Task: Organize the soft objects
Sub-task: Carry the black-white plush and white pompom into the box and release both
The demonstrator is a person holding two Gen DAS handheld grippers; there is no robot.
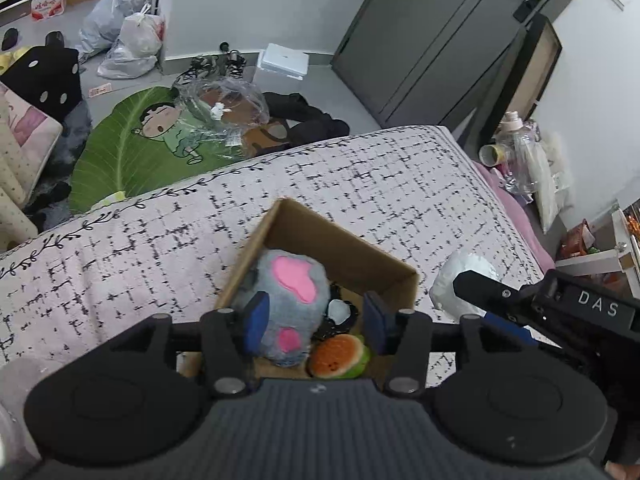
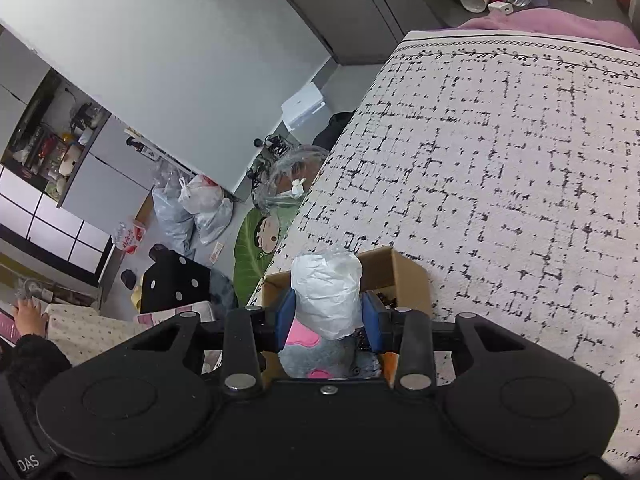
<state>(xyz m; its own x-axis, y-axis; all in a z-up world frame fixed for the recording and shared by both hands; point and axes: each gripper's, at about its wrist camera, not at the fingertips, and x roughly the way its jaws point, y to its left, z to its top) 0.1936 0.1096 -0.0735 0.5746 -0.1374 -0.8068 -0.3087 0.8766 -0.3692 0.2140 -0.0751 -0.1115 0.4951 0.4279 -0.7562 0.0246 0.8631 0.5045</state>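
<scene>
An open cardboard box (image 1: pixel 352 240) stands on the bed. A grey plush toy (image 1: pixel 288 280) with pink patches lies in it beside a watermelon-slice plush (image 1: pixel 338 356) and a dark item. My left gripper (image 1: pixel 316 322) hovers over the box, open, its blue pads either side of the grey plush without pressing it. My right gripper (image 2: pixel 330 320) is shut on a white crinkled bundle (image 2: pixel 326 296), held just above the box (image 2: pixel 404 272) and the grey plush (image 2: pixel 320 352). From the left wrist view, the bundle (image 1: pixel 452 280) hangs right of the box in the right gripper (image 1: pixel 472 284).
The bed cover (image 1: pixel 360 176) is pale with black dashes. Left of the bed lie a green leaf rug (image 1: pixel 132 148), plastic bags (image 1: pixel 136 36) and a black stool (image 1: pixel 44 76). Bottles and cups (image 1: pixel 516 152) crowd the bedside. A person's hand (image 2: pixel 28 312) rests at the far left.
</scene>
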